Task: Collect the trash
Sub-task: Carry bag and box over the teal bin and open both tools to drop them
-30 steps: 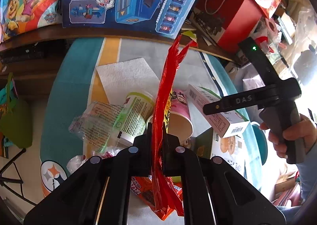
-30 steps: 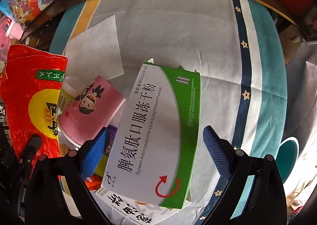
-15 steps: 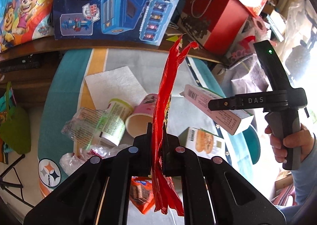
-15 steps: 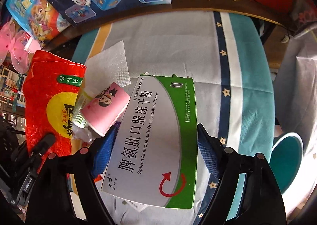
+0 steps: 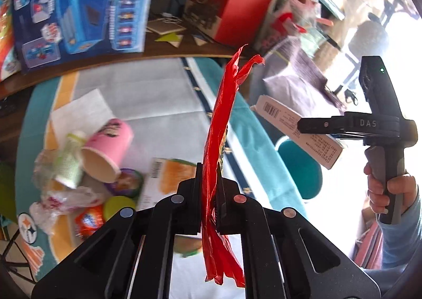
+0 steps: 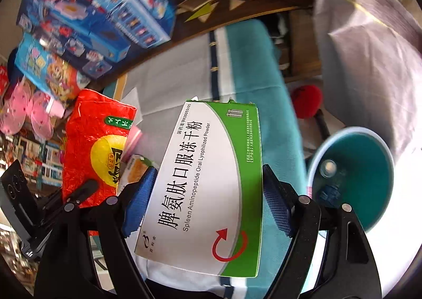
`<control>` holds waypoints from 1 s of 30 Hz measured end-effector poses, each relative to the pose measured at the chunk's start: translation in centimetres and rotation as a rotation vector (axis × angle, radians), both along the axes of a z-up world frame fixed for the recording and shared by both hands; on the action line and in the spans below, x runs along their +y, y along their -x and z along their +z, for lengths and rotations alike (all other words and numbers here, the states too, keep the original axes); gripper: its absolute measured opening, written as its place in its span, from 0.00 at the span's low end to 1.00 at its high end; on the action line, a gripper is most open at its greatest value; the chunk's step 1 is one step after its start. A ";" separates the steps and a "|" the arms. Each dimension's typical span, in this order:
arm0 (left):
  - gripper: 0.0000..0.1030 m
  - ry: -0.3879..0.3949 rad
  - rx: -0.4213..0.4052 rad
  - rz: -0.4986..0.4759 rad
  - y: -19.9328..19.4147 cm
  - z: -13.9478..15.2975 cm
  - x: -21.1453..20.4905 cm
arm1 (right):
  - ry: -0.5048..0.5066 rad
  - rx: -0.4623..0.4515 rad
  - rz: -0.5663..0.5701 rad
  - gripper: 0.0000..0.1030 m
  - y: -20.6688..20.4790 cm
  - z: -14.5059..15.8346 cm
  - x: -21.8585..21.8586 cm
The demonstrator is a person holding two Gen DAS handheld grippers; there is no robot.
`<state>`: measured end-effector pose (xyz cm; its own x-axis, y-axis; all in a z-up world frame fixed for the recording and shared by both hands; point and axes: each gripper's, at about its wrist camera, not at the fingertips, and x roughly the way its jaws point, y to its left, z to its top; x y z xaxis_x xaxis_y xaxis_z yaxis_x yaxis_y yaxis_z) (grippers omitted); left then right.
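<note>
Teal bin (image 6: 369,180) sits off the right edge of the surface (image 6: 171,80), low and to the right of the right tongs (image 6: 208,198), much nearer to them than to the left tongs (image 5: 209,188), so the right hand likely drops first. Right tongs grasp the medicine box (image 6: 211,180) across its short width, blue pads on both long edges; the box's long axis runs forward along the fingers, far end pointing up-frame, so it needs a swing right and a tilt to go in end-first. The box is white and green, flat, with a torn flap at the far end, looks empty and light. In the left view the same box (image 5: 298,133) hangs in the air right of the surface, above the bin (image 5: 298,167). Left tongs are clenched on a red snack bag (image 5: 221,140), flattened, edge-on, standing up between the fingers with a tail hanging below; from the right view the bag (image 6: 97,148) shows a yellow disc and green label. It lies well left of the bin and must cross over. Left on the surface: pink paper cup (image 5: 108,148) on its side, a green-labelled cup (image 5: 68,159), clear wrappers (image 5: 60,198), an orange-print box (image 5: 168,177), a napkin (image 5: 81,111); blurred, so the small items are possibly misread. Bin already holds something small, unclear what.
</note>
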<state>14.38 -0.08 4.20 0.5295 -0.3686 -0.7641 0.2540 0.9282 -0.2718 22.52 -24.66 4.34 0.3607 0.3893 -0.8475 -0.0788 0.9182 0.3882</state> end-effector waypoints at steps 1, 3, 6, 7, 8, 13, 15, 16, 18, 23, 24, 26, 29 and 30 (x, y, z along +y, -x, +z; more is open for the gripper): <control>0.07 -0.002 0.004 -0.019 -0.1 -0.1 -1.2 | -0.004 -0.004 -0.026 0.73 0.6 0.0 -1.7; 0.07 -0.008 0.012 -0.061 -0.3 -0.3 -3.8 | -0.016 -0.007 -0.074 0.73 1.7 -0.3 -4.9; 0.07 -0.013 0.028 -0.140 -0.7 -0.9 -8.4 | -0.019 -0.006 -0.155 0.73 3.4 -1.1 -9.9; 0.07 -0.014 0.033 -0.161 -0.9 -1.0 -9.7 | -0.018 -0.005 -0.181 0.73 3.9 -1.5 -11.5; 0.07 -0.014 0.038 -0.182 -1.0 -1.2 -10.9 | -0.017 -0.002 -0.209 0.73 4.3 -1.9 -12.9; 0.07 -0.038 0.071 -0.267 -1.6 -2.7 -16.7 | -0.010 0.016 -0.310 0.73 6.0 -4.3 -19.2; 0.07 -0.051 0.090 -0.286 -2.0 -3.5 -18.4 | -0.015 0.028 -0.335 0.73 6.2 -5.6 -21.2; 0.07 -0.061 0.099 -0.296 -2.2 -3.9 -19.3 | -0.016 0.034 -0.344 0.73 6.2 -6.2 -21.9; 0.07 -0.082 0.115 -0.313 -2.6 -4.7 -20.7 | -0.022 0.047 -0.356 0.73 6.0 -7.3 -22.9; 0.07 -0.112 0.152 -0.332 -4.0 -6.1 -22.7 | -0.022 0.070 -0.360 0.73 5.0 -9.6 -23.9; 0.07 -0.115 0.159 -0.333 -4.3 -6.4 -23.0 | -0.019 0.074 -0.359 0.73 4.7 -10.0 -23.9; 0.07 -0.123 0.173 -0.336 -4.7 -6.9 -23.7 | -0.036 0.090 -0.355 0.74 4.2 -10.6 -24.1; 0.07 -0.133 0.191 -0.344 -5.2 -7.7 -24.6 | -0.044 0.100 -0.352 0.74 3.9 -11.2 -24.3; 0.07 -0.135 0.195 -0.346 -5.1 -7.8 -24.9 | -0.041 0.101 -0.353 0.75 3.8 -11.3 -24.5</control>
<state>19.49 -25.00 -3.61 0.2327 -0.3892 -0.8913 0.5129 0.8277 -0.2276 18.71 -49.17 -7.00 0.3944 0.2904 -0.8719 0.2806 0.8654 0.4151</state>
